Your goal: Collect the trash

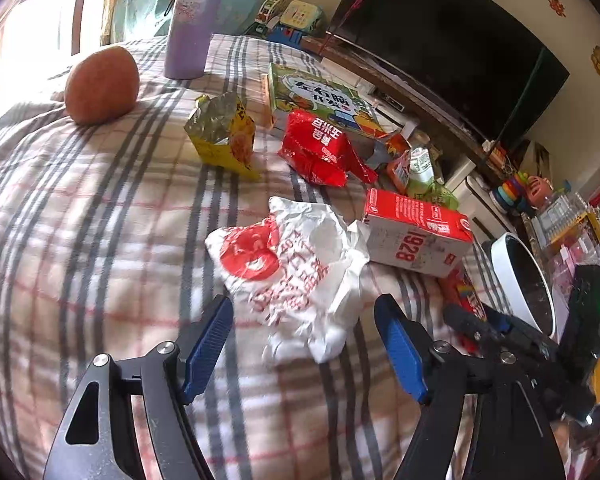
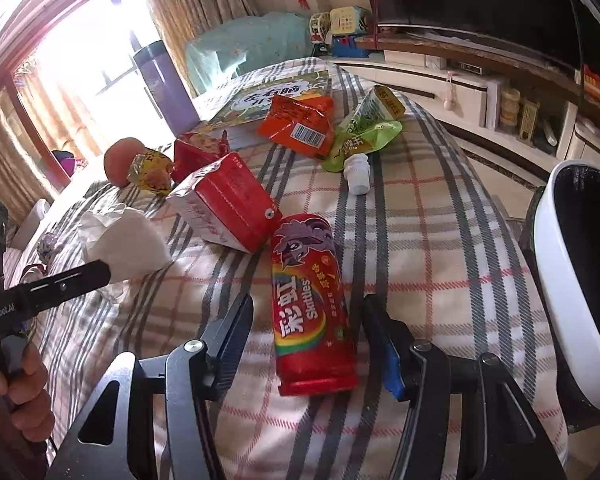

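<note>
A crumpled white wrapper with red print (image 1: pixel 296 264) lies on the checked cloth, and my left gripper (image 1: pixel 303 300) is open around its near end with both pads clear of it. A red Skittles tube (image 2: pixel 312 304) lies lengthwise between the fingers of my right gripper (image 2: pixel 308 299), which is open with a small gap on each side. More trash lies beyond: a red and white carton (image 1: pixel 416 232), a red snack bag (image 1: pixel 320 148), a yellow wrapper (image 1: pixel 224 132), an orange packet (image 2: pixel 300 120) and a green pouch (image 2: pixel 360 140). A white bin with a black liner (image 2: pixel 560 280) stands at the right.
A round brown fruit (image 1: pixel 100 84), a purple flask (image 1: pixel 192 20) and a children's book (image 1: pixel 320 96) sit at the far side of the cloth. A small white bottle (image 2: pixel 358 174) lies near the green pouch. A TV cabinet (image 2: pixel 480 80) with toys runs along the right.
</note>
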`<state>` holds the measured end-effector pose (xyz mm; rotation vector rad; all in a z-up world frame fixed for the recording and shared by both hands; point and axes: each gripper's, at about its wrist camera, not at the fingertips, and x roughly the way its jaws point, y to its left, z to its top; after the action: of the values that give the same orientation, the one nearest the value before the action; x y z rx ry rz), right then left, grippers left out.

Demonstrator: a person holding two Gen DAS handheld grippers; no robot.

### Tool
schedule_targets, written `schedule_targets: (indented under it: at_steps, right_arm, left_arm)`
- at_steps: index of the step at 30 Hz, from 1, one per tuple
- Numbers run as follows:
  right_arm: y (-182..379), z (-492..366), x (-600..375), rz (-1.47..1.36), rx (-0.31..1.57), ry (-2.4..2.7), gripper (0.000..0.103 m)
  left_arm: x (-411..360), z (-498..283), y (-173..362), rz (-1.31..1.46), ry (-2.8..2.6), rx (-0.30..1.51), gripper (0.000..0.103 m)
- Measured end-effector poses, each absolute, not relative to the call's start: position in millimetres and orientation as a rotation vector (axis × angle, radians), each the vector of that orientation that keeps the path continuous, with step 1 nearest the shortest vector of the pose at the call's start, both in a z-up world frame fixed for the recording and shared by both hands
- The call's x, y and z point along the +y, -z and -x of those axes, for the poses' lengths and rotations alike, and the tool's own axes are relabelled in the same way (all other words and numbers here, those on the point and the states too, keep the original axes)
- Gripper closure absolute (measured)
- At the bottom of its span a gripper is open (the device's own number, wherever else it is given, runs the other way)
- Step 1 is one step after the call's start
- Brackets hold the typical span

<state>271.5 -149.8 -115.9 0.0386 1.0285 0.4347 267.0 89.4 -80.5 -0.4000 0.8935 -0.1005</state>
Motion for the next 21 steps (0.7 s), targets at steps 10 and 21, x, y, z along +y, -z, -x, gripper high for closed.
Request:
schedule_targets:
  at_steps: [10, 21]
  right_arm:
    - [113.2, -251.4, -161.9, -0.042, 1.019, -0.438, 0.067]
    - [98.0, -227.0, -194.4, -0.095, 0.993, -0.404, 0.067]
  left_arm:
    - [75.9, -264.3, 93.3, 0.348, 0.165, 0.897, 0.079]
    - [27.6, -237.8, 77.4, 0.280, 0.314, 0.905, 0.080]
